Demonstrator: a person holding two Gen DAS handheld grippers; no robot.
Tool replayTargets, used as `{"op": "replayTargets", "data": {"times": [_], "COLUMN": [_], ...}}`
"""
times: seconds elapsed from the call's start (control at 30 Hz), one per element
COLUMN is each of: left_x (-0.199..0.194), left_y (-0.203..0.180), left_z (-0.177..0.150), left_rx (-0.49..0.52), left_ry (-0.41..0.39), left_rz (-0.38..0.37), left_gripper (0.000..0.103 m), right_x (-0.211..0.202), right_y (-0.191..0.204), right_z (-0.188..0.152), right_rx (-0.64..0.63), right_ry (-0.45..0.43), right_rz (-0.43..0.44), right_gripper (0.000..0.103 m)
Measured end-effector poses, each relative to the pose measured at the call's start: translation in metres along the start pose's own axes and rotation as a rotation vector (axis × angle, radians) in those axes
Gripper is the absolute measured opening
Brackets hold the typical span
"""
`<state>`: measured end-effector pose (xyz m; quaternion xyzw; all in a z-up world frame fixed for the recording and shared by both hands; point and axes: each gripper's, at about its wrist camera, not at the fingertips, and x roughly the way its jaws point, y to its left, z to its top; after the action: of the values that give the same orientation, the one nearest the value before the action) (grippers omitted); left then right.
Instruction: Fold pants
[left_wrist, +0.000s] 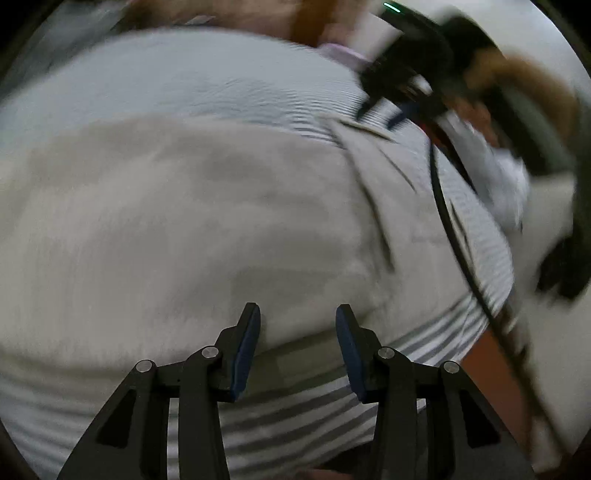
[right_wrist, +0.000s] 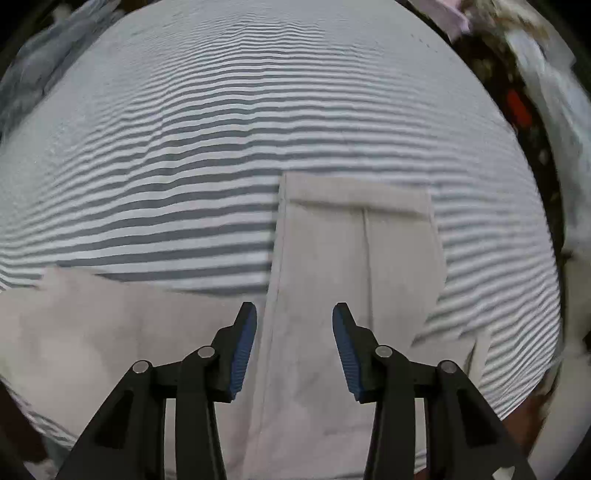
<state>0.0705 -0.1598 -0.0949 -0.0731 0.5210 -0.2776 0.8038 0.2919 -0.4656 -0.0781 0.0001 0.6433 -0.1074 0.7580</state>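
Light beige pants (left_wrist: 192, 221) lie spread on a grey-and-white striped cloth (left_wrist: 207, 85). In the right wrist view one pant leg (right_wrist: 354, 258) runs away from me with its hem at the far end, and more of the pants (right_wrist: 110, 332) lies to the left. My left gripper (left_wrist: 298, 314) is open and empty, just above the near edge of the pants. My right gripper (right_wrist: 294, 314) is open and empty over the pant leg. The right gripper also shows in the left wrist view (left_wrist: 406, 70), blurred, at the far right.
The striped cloth (right_wrist: 258, 110) covers the whole work surface. A black cable (left_wrist: 454, 236) runs down the right side. Clothes and dark clutter (right_wrist: 517, 103) lie beyond the cloth's right edge. A brown strip (left_wrist: 491, 365) shows by the near right corner.
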Motion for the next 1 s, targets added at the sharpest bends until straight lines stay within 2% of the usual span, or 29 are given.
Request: {"op": "replayTargets", "data": {"times": [0.1,0.23,0.33,0.4,0.43,0.47,0.5,0.6,0.77,0.9,1.0], "left_x": [-0.008,-0.007,-0.005,0.0,0.002,0.003,0.004,0.004,0.011,-0.003,-0.005], "left_y": [0.015,0.028,0.032,0.03,0.03,0.029,0.028,0.025,0.015,0.002,-0.011], "left_z": [0.002,0.001,0.002,0.003,0.002,0.002,0.001,0.002,0.0,0.0,-0.003], "left_rx": [-0.152,-0.277,-0.278,-0.26,-0.264,-0.262,-0.248,-0.222,-0.196,-0.147,-0.157], "left_ry": [0.017,0.041,0.032,0.04,0.042,0.044,0.044,0.041,0.037,0.017,0.043], "left_rz": [-0.03,-0.069,-0.055,-0.037,-0.033,-0.03,-0.021,-0.008,-0.014,-0.101,-0.178], "left_gripper": [0.044,0.044,0.044,0.044,0.044,0.044,0.044,0.043,0.043,0.043,0.043], "right_x": [0.011,0.029,0.042,0.051,0.057,0.061,0.063,0.055,0.003,-0.03,-0.047], "right_y": [0.011,0.026,0.031,0.033,0.033,0.03,0.026,0.015,-0.03,-0.085,-0.129], "right_z": [0.013,0.031,0.039,0.041,0.041,0.04,0.04,0.037,0.011,-0.025,-0.057], "right_rx": [-0.044,-0.068,-0.054,-0.072,-0.089,-0.087,-0.078,-0.038,0.085,0.199,0.303], "right_ry": [-0.024,-0.038,-0.023,-0.017,-0.016,-0.01,0.0,-0.03,-0.162,-0.218,-0.248], "right_rz": [-0.073,-0.15,-0.165,-0.23,-0.275,-0.276,-0.262,-0.244,-0.176,-0.121,-0.093], "right_gripper": [0.046,0.045,0.045,0.044,0.037,0.029,0.008,0.005,0.004,0.004,0.004]}}
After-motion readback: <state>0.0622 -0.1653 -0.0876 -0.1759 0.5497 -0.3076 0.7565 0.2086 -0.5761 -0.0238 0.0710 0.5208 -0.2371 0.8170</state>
